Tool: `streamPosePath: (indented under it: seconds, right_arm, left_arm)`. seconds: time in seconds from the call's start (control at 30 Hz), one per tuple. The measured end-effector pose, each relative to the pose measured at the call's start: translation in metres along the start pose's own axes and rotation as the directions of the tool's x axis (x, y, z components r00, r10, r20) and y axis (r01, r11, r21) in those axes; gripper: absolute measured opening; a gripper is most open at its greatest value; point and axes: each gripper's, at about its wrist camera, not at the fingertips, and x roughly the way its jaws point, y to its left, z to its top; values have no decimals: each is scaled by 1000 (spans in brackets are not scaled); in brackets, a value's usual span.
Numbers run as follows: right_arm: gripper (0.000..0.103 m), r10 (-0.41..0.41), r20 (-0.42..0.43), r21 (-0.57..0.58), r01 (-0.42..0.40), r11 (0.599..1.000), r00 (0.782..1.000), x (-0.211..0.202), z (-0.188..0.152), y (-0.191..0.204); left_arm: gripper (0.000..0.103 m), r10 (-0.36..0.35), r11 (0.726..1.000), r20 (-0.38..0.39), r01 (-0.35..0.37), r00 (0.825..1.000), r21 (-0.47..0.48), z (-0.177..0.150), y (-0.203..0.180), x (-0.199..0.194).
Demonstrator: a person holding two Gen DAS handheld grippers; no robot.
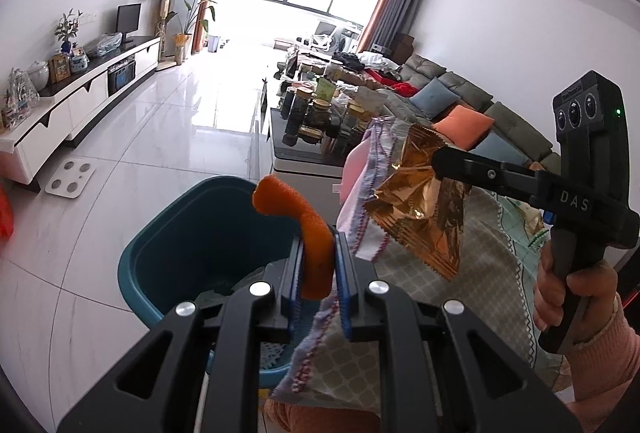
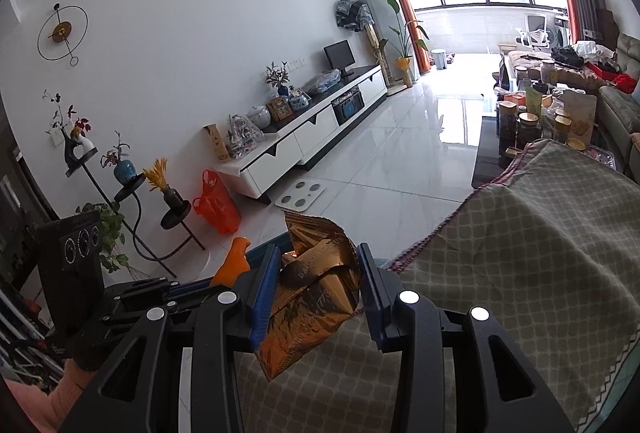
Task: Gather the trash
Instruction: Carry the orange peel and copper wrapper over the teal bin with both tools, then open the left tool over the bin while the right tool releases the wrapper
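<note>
The left gripper [image 1: 316,265] clenches an orange peel [image 1: 310,229] just above the teal bin [image 1: 168,233] rim, and the right gripper [image 2: 316,293] grasps a golden wrapper [image 2: 316,293] beside it, probably so both can drop inside.

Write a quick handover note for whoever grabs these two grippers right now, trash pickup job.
Left gripper: shut on the orange peel strip, held above the teal bin.
Right gripper: shut on the crumpled gold foil wrapper, beside the cloth-covered table and not yet over the bin.
Done: both pieces are picked up.
Left: drop the peel into the bin, bring the wrapper over and drop it too. The bin's contents are hard to make out; check the table for more trash.
</note>
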Motion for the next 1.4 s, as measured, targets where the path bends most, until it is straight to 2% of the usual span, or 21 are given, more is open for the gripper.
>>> streamPosePath:
  seconds: [1.4]
  right_arm:
    - [39,-35,-93,37,39,999,995,67,2,19]
  left_arm:
    - [16,72,995,-62,-76,995,-62,-6,20,34]
